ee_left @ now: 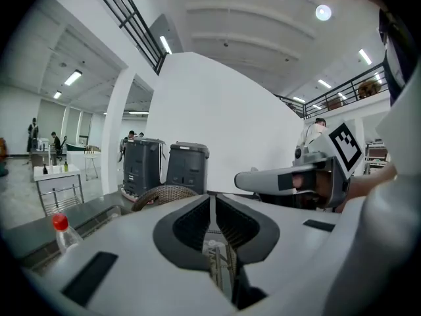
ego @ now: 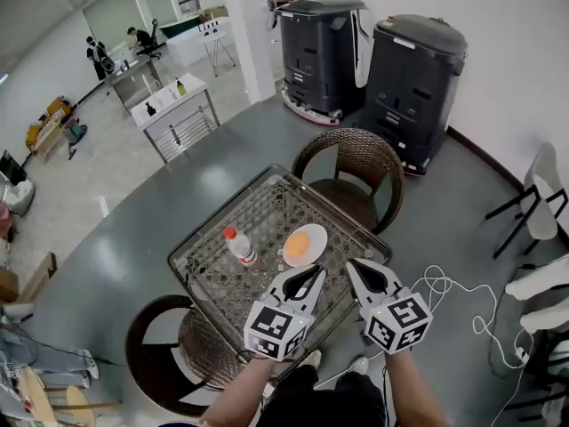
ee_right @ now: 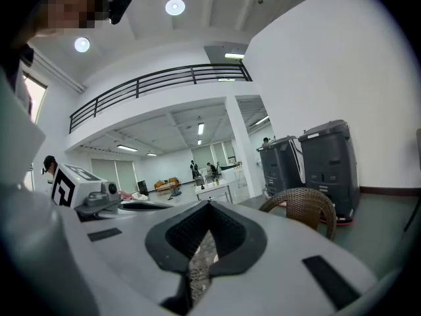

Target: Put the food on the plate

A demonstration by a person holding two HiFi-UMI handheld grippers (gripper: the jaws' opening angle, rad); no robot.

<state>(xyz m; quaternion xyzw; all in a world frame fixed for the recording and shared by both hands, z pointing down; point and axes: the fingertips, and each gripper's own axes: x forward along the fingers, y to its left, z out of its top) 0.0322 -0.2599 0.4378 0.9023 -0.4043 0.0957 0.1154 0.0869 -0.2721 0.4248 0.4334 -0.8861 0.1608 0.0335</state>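
Note:
A white plate [ego: 318, 235] lies on the wire-mesh table [ego: 213, 234], and a flat round orange piece of food [ego: 298, 244] rests on it. A small bottle with a red cap [ego: 240, 246] [ee_left: 64, 232] stands to the plate's left. Both grippers hover over the table's near edge, just short of the plate. My left gripper [ego: 315, 273] [ee_left: 212, 200] is shut, its jaws meeting with nothing between them. To its right, my right gripper [ego: 353, 264] [ee_right: 209, 207] is also shut and empty. Each one shows from the side in the other's view.
One wicker chair [ego: 356, 163] stands at the table's far side and another [ego: 182, 354] at its near left. Two dark grey machines [ego: 373, 56] stand by the wall beyond. White cables [ego: 471, 305] trail on the floor at right, near a white chair [ego: 538, 198].

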